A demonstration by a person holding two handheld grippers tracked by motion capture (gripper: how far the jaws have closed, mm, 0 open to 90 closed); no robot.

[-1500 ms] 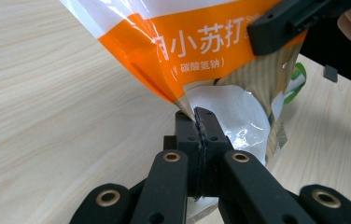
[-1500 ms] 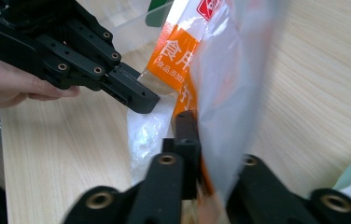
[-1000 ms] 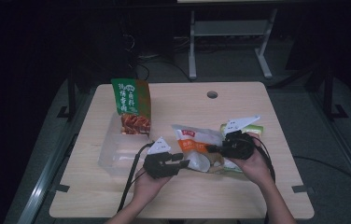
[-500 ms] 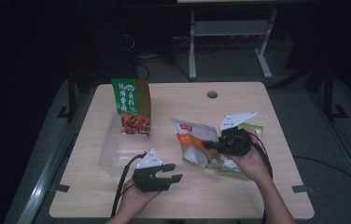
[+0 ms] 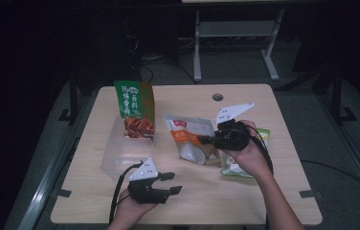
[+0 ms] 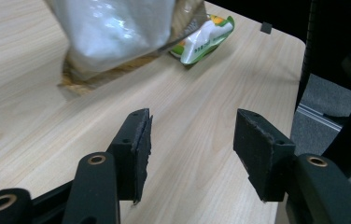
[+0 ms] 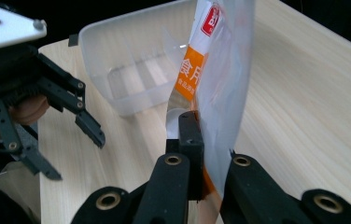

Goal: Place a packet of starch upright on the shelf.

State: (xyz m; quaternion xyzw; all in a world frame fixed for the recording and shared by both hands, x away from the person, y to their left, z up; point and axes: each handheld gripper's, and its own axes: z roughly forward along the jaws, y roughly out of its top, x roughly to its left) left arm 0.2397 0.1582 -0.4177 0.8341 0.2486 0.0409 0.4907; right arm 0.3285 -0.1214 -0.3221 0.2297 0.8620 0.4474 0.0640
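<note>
R gripper [image 5: 206,140] is clamped on the edge of the orange-and-white foil snack pouch [image 5: 192,141], jaws pinching the film with pouch hanging upright between them in the right gripper view. Pouch is lifted off the light wood table [image 5: 264,191], just right of the clear rectangular plastic bin [image 5: 116,160]; whether its bottom corner touches the top, can't tell.

L gripper [image 5: 171,184] sits near the front table edge, jaws apart w/ nothing between them, having just been opening. It's clear of the pouch, bare wood under the pads [image 6: 138,144].

Green-and-red upright snack bag [image 5: 135,109] stands in the bin's far end. Green-and-white flat packet [image 5: 245,165] lies on the table under R hand.

Step in hand, imo: carry pouch over to the bin and drop it in.

Tips:
- keep R pinch firm, film is slick and the grip is only on an edge, could slide out
- lift high enough to clear the bin wall before moving across
- aim for the free near half, not onto the green bag
- lower it in, then release; don't drop from height, the bin is light and may shift
- L can steady the bin rim if needed
</note>
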